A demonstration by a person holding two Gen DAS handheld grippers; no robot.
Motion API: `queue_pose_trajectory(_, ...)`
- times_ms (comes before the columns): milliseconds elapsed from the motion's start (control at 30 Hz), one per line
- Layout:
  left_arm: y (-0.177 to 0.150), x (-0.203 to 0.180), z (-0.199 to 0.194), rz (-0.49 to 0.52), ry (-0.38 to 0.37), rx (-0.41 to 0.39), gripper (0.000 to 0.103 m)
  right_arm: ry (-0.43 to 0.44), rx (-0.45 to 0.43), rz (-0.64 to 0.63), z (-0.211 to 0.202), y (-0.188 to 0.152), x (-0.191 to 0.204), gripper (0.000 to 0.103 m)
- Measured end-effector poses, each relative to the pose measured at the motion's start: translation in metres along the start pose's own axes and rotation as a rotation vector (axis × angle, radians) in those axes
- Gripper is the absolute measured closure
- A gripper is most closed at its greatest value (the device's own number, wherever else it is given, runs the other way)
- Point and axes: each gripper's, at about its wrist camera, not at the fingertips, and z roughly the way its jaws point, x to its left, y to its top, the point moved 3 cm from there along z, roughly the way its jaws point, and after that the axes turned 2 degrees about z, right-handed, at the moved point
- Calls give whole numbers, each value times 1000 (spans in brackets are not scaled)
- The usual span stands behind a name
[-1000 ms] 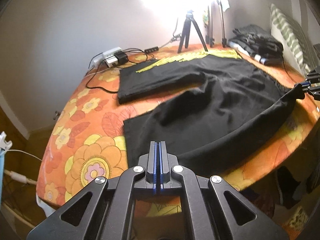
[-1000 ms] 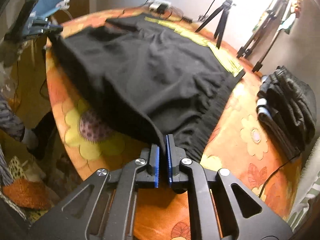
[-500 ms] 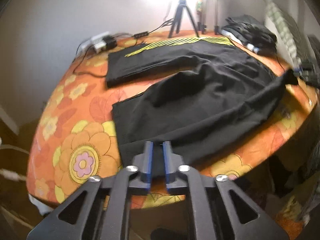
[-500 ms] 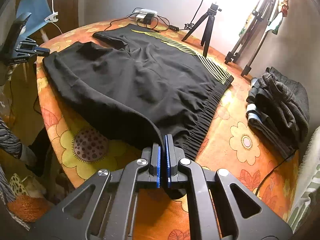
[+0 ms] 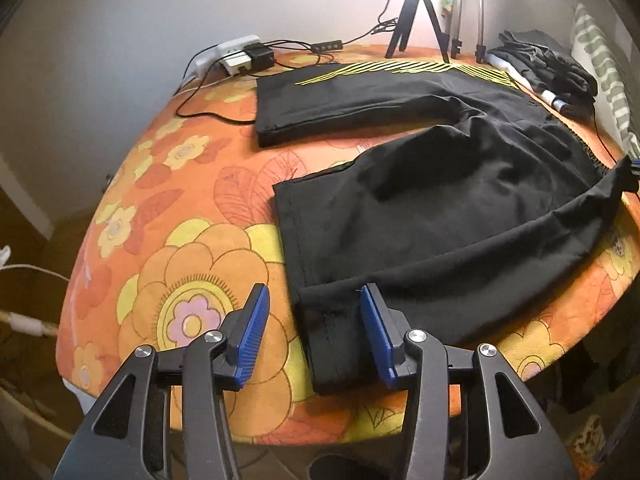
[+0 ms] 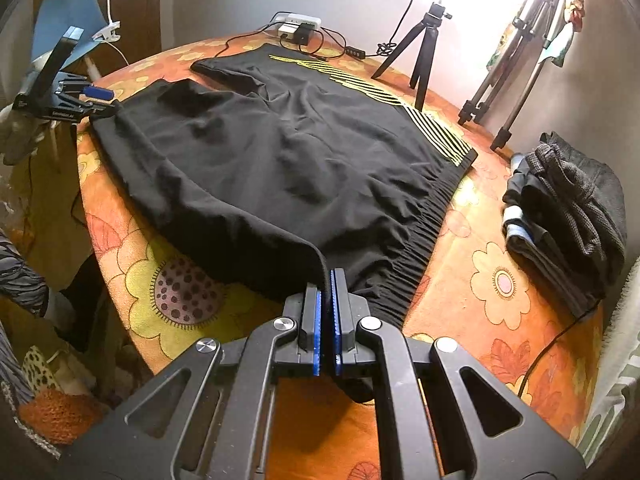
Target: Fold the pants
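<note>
Black pants with yellow side stripes (image 5: pixel 440 200) lie spread on the orange flowered table (image 5: pixel 192 280), both legs apart. My left gripper (image 5: pixel 314 326) is open, its blue pads on either side of the near leg's hem corner, which rests on the table edge. My right gripper (image 6: pixel 327 312) is shut on the waistband corner of the pants (image 6: pixel 280 152) and holds it slightly lifted. The left gripper shows in the right wrist view (image 6: pixel 76 100) at the leg's hem. The right gripper shows at the edge of the left wrist view (image 5: pixel 632 172).
A stack of folded dark clothes (image 6: pixel 568 208) lies at the table's right side. Tripods (image 6: pixel 424 44) stand at the back. A power strip with cables (image 5: pixel 240 56) sits at the back left. The table edge drops off near both grippers.
My left gripper has opened and let go of the leg hem, which now lies on the table. My right gripper has stayed shut on the waistband corner.
</note>
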Motion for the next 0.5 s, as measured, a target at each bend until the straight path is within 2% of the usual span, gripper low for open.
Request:
queue_pose_trajectory(167, 3, -3, 1, 37, 2, -21, 57, 5, 6, 2, 2, 0, 1, 98)
queue_pose_trajectory(300, 4, 1, 2, 36, -29, -27, 57, 6, 16, 5, 5, -1, 2, 98)
queue_pose_trajectory(500, 5, 1, 4, 30, -108, -31, 74, 12, 22, 7, 8, -1, 3, 98)
